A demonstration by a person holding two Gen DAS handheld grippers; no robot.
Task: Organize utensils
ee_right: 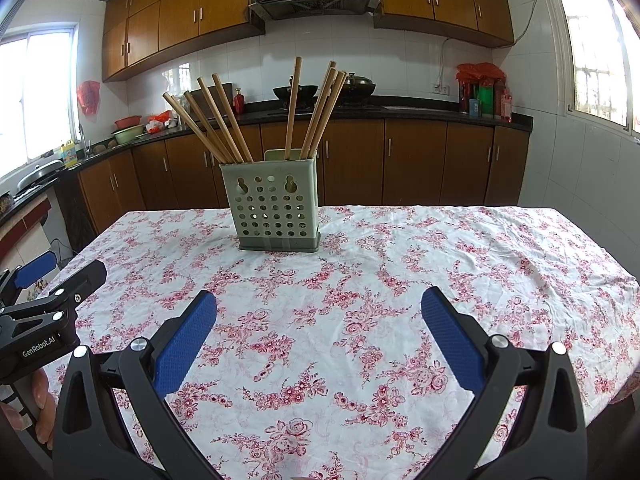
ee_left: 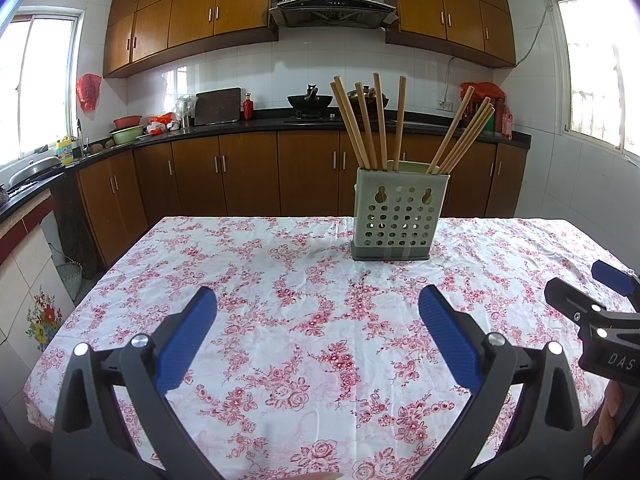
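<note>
A pale green perforated utensil holder [ee_left: 394,216] [ee_right: 274,212] stands upright on the floral tablecloth [ee_left: 280,300] [ee_right: 380,280], toward the far side. Several wooden chopsticks [ee_left: 376,124] [ee_right: 224,120] lean in it, fanned into two bunches. My left gripper [ee_left: 318,308] hovers open over the near cloth, well short of the holder, nothing between its blue pads [ee_left: 186,344]. My right gripper [ee_right: 320,310] is likewise open and empty, with the holder ahead and to its left. Each gripper shows at the edge of the other's view: the right gripper [ee_left: 596,300], the left gripper [ee_right: 52,280].
Wooden kitchen cabinets [ee_left: 248,176] and a dark counter [ee_left: 224,126] with a wok [ee_left: 310,102] and bowls run behind the table. A sink area [ee_left: 36,168] lies at left. The table's left edge [ee_left: 80,304] drops to a tiled floor. A person's fingers [ee_right: 42,396] grip the left handle.
</note>
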